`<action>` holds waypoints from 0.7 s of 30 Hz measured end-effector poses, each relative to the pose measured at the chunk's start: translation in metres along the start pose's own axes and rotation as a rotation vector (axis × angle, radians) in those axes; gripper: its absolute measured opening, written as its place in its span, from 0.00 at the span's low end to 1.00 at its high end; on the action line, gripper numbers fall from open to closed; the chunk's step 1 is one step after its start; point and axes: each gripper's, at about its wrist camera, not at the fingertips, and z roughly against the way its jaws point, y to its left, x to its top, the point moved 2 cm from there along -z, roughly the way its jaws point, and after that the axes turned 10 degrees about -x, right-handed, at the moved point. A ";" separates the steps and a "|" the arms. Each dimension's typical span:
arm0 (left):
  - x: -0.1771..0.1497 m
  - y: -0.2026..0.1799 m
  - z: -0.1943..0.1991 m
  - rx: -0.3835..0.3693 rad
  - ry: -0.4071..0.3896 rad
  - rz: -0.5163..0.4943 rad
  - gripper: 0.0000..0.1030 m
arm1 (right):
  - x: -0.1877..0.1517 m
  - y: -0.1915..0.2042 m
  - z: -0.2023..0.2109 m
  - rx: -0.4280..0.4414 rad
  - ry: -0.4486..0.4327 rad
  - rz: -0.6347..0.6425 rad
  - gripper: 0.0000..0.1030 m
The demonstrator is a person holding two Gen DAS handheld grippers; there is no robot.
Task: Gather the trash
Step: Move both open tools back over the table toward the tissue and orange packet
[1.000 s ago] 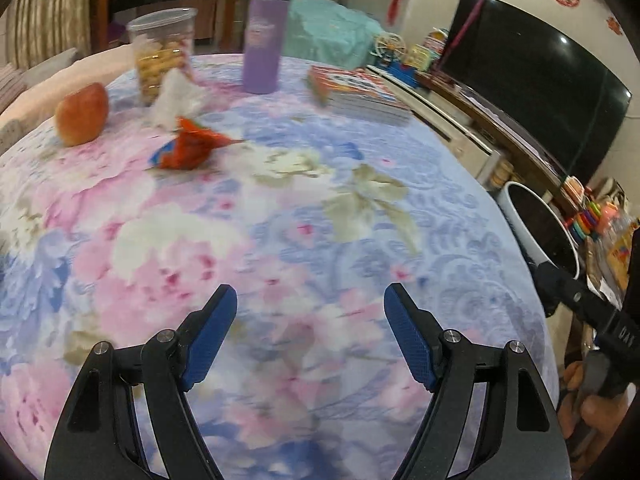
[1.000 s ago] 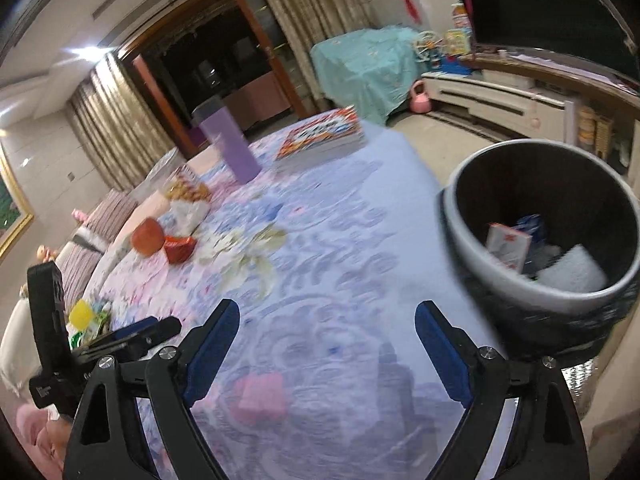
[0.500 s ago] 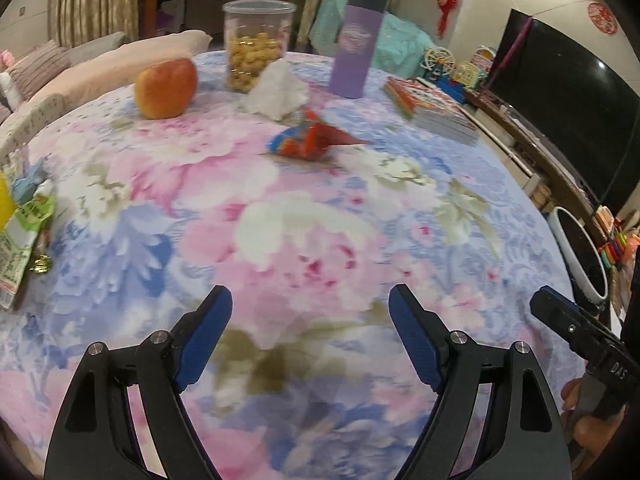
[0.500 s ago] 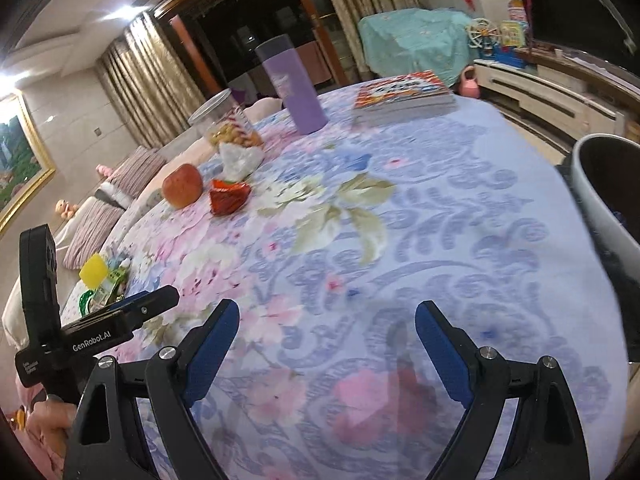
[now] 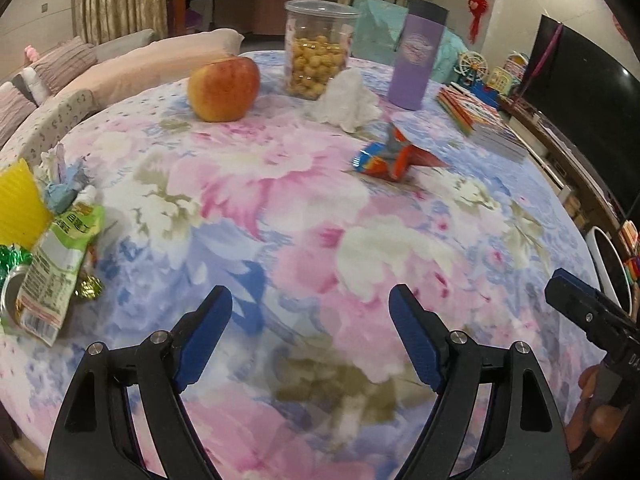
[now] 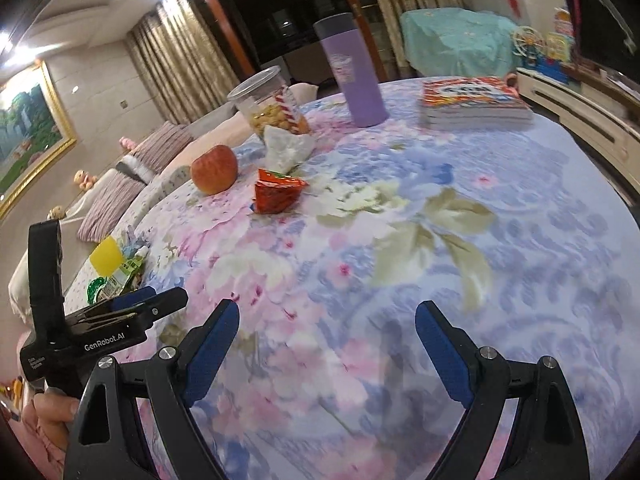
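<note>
in your left wrist view, your left tongs (image 5: pixel 310 322) hang spread wide over the floral desk (image 5: pixel 304 240) with only tablecloth between the blue pads, gripping nothing; the gap widened a touch a moment ago. take the apple (image 5: pixel 224 89) as your landmark: the crumpled red-and-blue wrapper (image 5: pixel 390 157) lies right of it and nearer to you, the white tissue wad (image 5: pixel 347 101) sits to its right against the clear snack jar (image 5: pixel 318 49), and the purple tumbler (image 5: pixel 416 56) stands further right again, with the stack of books (image 5: pixel 480 120) beyond that. well left of the apple and closer to you, at the desk's edge, lies a cluster of litter: a green snack packet (image 5: pixel 60 264), a yellow ridged piece (image 5: pixel 18 204) and a bluish paper scrap (image 5: pixel 64 186). the rim of the white bin (image 5: pixel 602 264) shows far right of the apple, off the desk, beside your right tongs (image 5: pixel 580 304). in your right wrist view, your right tongs (image 6: pixel 327 322) also stand wide apart above bare cloth, empty. here the red wrapper (image 6: pixel 278 192) rests just right of the apple (image 6: pixel 214 169), the tissue (image 6: pixel 286 147) behind it, touching the jar (image 6: pixel 270 104), the tumbler (image 6: pixel 352 76) and books (image 6: pixel 476 102) further right. the litter cluster (image 6: pixel 114 272) sits left of the apple and nearer you, just behind your left tongs (image 6: pixel 156 300), whose handle your hand (image 6: pixel 50 416) grips.
</note>
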 end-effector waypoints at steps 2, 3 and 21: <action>0.004 0.005 -0.002 0.012 -0.001 0.003 0.80 | 0.005 0.004 -0.007 0.009 0.002 0.007 0.88; 0.008 0.009 -0.004 0.020 -0.003 0.006 0.80 | 0.008 0.006 -0.012 0.010 0.010 0.010 0.88; 0.062 0.047 -0.044 0.078 0.021 0.004 0.80 | 0.059 0.039 -0.078 0.100 0.040 0.024 0.88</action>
